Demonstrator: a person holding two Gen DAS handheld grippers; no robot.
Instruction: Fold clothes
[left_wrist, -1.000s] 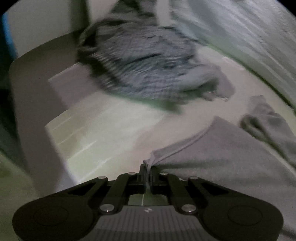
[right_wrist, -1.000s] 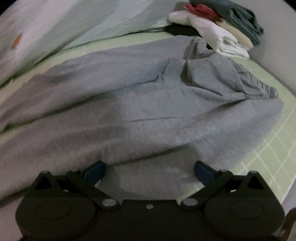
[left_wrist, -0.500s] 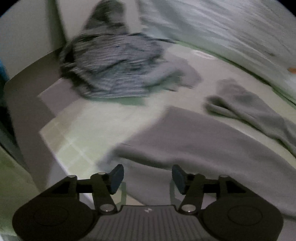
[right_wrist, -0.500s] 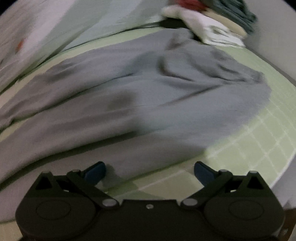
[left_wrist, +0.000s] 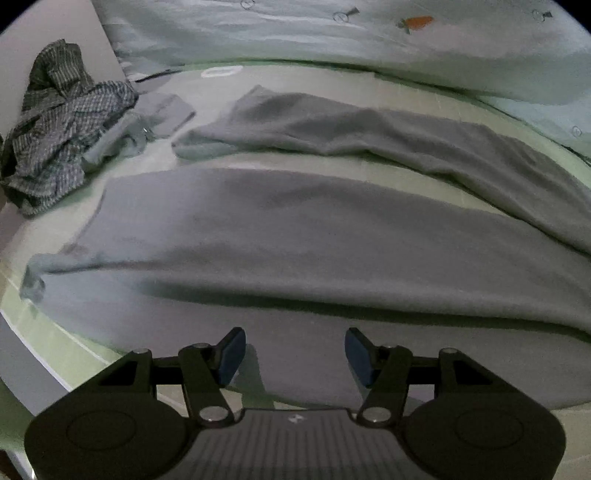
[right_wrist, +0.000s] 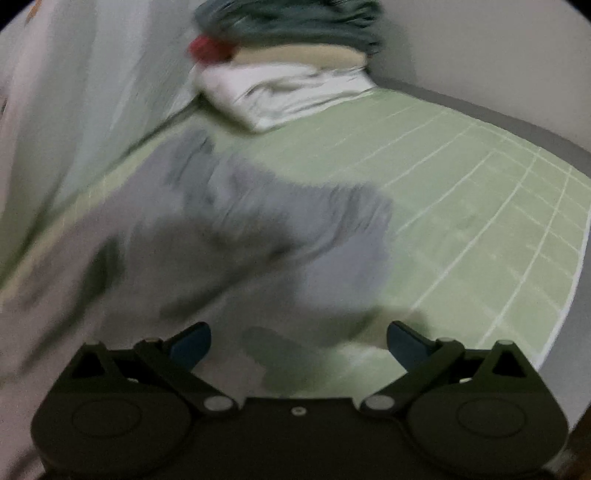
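Observation:
Grey trousers (left_wrist: 303, 236) lie spread on a green checked bed sheet (left_wrist: 74, 354), both legs stretched out side by side. My left gripper (left_wrist: 293, 356) is open and empty, hovering over the near leg's edge. In the right wrist view the trousers' waist end (right_wrist: 258, 229) lies bunched and blurred on the sheet (right_wrist: 480, 229). My right gripper (right_wrist: 299, 341) is open and empty just above the waist end's near edge.
A crumpled checked shirt (left_wrist: 62, 125) lies at the far left with a small grey piece (left_wrist: 166, 110) beside it. A pale quilt (left_wrist: 332, 40) runs along the back. A stack of folded clothes (right_wrist: 288, 74) sits in the far corner by the wall.
My left gripper let go of the trouser leg's hem, opened and swung right along the leg. My right gripper stayed open and swung right toward the waist end and the folded stack.

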